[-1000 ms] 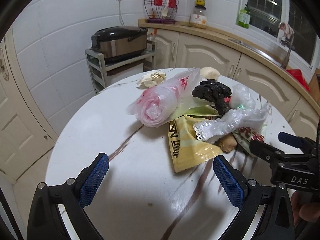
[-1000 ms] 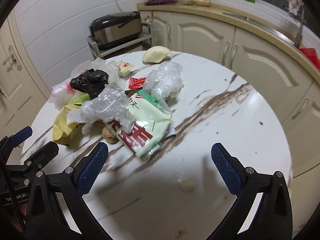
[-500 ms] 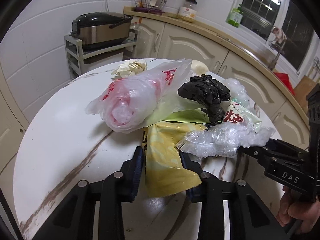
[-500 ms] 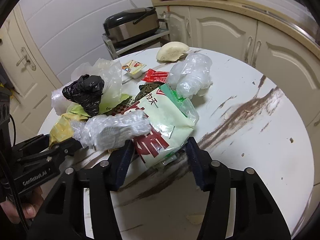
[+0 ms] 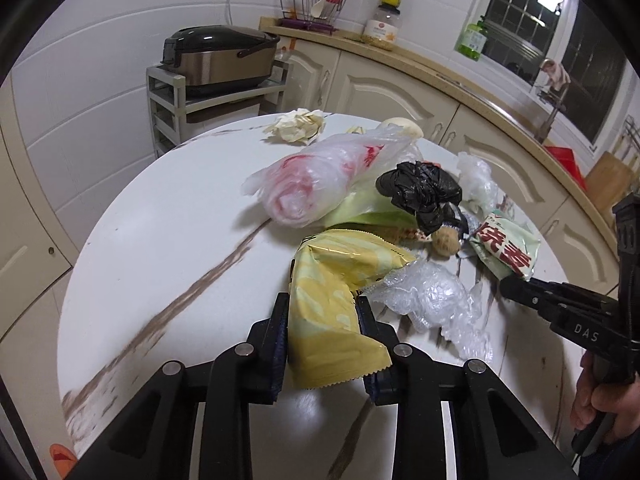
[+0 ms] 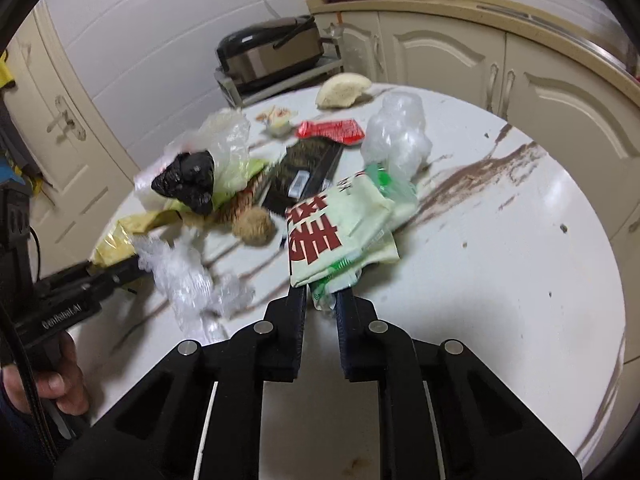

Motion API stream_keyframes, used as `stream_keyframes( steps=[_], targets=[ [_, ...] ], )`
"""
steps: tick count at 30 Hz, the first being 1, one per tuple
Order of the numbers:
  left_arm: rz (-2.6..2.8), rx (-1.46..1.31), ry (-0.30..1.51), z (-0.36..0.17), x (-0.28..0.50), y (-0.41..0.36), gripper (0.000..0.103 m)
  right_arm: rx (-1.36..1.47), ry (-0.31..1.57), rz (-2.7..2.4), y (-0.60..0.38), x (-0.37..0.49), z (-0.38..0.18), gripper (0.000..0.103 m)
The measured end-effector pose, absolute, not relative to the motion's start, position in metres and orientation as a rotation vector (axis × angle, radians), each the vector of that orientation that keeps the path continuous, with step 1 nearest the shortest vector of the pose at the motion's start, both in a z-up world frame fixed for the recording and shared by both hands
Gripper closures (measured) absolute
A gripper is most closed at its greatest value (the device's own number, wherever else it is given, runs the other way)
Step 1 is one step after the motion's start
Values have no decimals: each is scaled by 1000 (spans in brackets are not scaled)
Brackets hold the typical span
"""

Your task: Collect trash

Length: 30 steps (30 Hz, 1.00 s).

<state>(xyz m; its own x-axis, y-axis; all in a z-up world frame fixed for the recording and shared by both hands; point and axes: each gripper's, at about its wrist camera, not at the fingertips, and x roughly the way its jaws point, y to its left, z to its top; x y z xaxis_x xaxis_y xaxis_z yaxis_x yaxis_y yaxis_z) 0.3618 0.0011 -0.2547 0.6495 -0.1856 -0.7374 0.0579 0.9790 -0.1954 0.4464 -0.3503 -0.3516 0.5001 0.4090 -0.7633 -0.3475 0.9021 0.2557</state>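
- Gripping the yellow wrapper [image 5: 332,312] low in the frame's centre, the left hand-held gripper [image 5: 322,340] is clamped on its near end.
- Pale green packet [image 6: 340,236], mid-frame, is pinched at its lower edge by the right hand-held gripper [image 6: 322,308].
- Both lift best slowly, I judge, so the clear crumpled plastic [image 5: 432,300] touching the wrapper doesn't drag along.
- Remaining litter lies mid-table [image 5: 160,248], toward the frame's upper right.

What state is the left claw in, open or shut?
Shut. In the left wrist view the left claw has both fingers pressed against the yellow snack bag, whose near end bunches between them.
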Motion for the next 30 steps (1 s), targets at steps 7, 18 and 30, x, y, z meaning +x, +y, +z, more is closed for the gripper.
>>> stream_keyframes(
  steps=[7, 18, 30],
  targets=[
    [-114, -158, 842, -238, 341, -7, 76, 82, 899, 355, -357, 442, -341, 17],
    [-101, -161, 814, -224, 329, -7, 76, 11, 926, 362, -332, 470, -354, 59],
    [-141, -126, 754, -192, 293, -19, 77, 78, 829, 403, -356, 422, -327, 67]
  ],
)
